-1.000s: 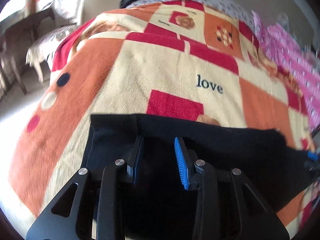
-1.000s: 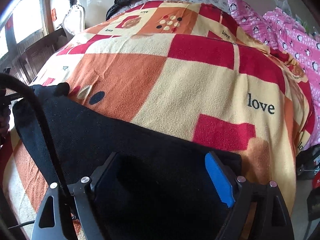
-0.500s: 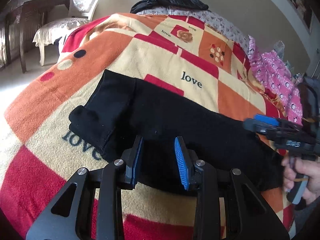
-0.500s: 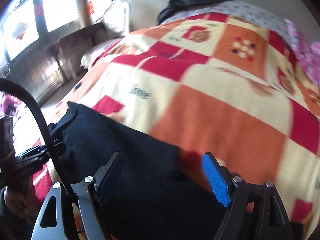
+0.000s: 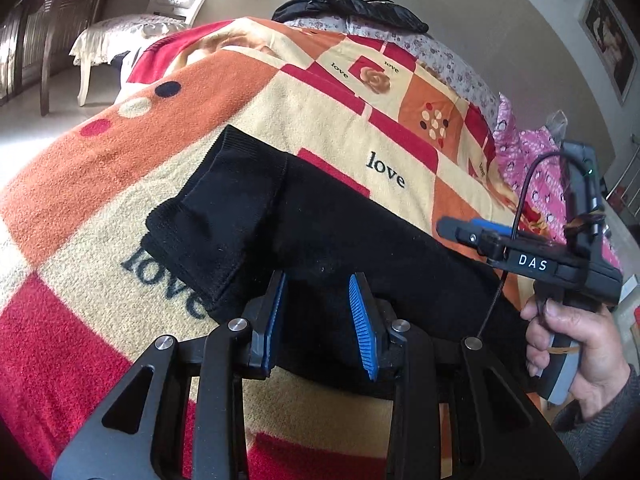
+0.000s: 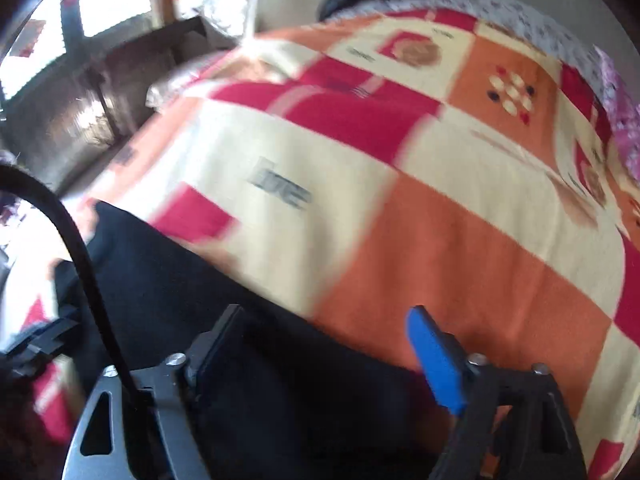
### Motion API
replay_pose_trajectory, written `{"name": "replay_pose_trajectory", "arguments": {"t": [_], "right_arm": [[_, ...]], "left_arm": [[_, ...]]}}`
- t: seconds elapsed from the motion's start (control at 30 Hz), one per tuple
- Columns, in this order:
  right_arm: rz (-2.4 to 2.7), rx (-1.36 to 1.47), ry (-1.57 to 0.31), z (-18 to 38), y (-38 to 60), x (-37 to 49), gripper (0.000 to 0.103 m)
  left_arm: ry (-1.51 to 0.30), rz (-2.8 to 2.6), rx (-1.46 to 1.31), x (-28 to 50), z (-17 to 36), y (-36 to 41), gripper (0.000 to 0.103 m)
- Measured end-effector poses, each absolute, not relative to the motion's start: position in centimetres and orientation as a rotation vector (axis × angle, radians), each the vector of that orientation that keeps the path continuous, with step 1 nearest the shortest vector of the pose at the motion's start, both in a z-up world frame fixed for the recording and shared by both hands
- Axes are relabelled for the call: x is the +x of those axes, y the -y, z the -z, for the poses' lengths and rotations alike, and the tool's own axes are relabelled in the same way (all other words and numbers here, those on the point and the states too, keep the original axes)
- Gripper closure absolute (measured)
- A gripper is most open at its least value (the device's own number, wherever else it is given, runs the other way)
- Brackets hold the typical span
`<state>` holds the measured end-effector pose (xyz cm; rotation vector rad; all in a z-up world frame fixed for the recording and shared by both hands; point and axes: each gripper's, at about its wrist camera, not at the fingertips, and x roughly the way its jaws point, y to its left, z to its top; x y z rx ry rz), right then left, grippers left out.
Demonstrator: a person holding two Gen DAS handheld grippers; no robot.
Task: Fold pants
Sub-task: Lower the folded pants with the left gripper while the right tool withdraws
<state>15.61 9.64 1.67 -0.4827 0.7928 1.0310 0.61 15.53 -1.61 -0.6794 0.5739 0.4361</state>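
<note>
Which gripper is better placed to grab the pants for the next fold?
Left, probably. The left gripper sits right at the near edge of the black pants, jaws partly open with nothing clamped. The right gripper is wide open, above the cloth's far end.

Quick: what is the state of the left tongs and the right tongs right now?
Left tongs: open part way over the black pants, pinching nothing.
Right tongs: open wide above the pants, holding nothing.
</note>
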Motion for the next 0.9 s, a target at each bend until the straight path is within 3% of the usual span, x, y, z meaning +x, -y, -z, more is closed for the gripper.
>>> {"name": "replay_pose_trajectory", "arguments": {"t": [0.27, 0.3, 0.33, 0.37, 0.43, 0.57, 0.73, 0.8, 0.83, 0.87, 0.9], "right_arm": [[-0.802, -0.642, -0.831, 1.6, -4.9, 20.0, 0.022], [-0.808, -0.597, -0.797, 1.7, -3.9, 20.8, 0.012], [-0.728, -0.577, -0.789, 1.7, -2.9, 21.8, 0.010], [-0.668, -0.565, -0.787, 1.7, -2.4, 22.6, 0.011], [-0.607, -0.495, -0.835, 1.3, -1.0, 23.4, 0.026], [-0.773, -0.381, -0.758, -1.9, -0.9, 20.7, 0.028], [-0.844, -0.655, -0.763, 0.7, -4.5, 17.6, 0.023], [-0.761, -0.593, -0.731, 0.7, -3.1, 19.0, 0.007], [-0.659, -0.571, -0.732, 0.5, -2.3, 20.0, 0.007], [-0.581, -0.562, -0.737, 0.2, -1.5, 20.4, 0.012], [-0.571, -0.546, -0.735, -0.3, -1.3, 20.4, 0.025]], "left_arm": [[-0.576, -0.445, -0.668, 0.8, 1.5, -15.4, 0.072], [-0.578, -0.444, -0.665, 0.8, 1.5, -15.3, 0.072], [-0.578, -0.441, -0.667, 0.8, 1.5, -15.3, 0.072], [-0.576, -0.442, -0.672, 0.8, 1.5, -15.4, 0.072], [-0.575, -0.440, -0.677, 0.8, 1.6, -15.5, 0.072], [-0.578, -0.447, -0.663, 0.9, 1.5, -15.4, 0.072], [-0.584, -0.443, -0.663, 0.9, 1.6, -15.3, 0.072], [-0.588, -0.445, -0.659, 1.0, 1.6, -15.3, 0.072], [-0.586, -0.446, -0.660, 1.1, 1.6, -15.3, 0.072], [-0.585, -0.445, -0.662, 1.1, 1.6, -15.3, 0.072], [-0.584, -0.444, -0.663, 1.0, 1.6, -15.3, 0.072]]}}
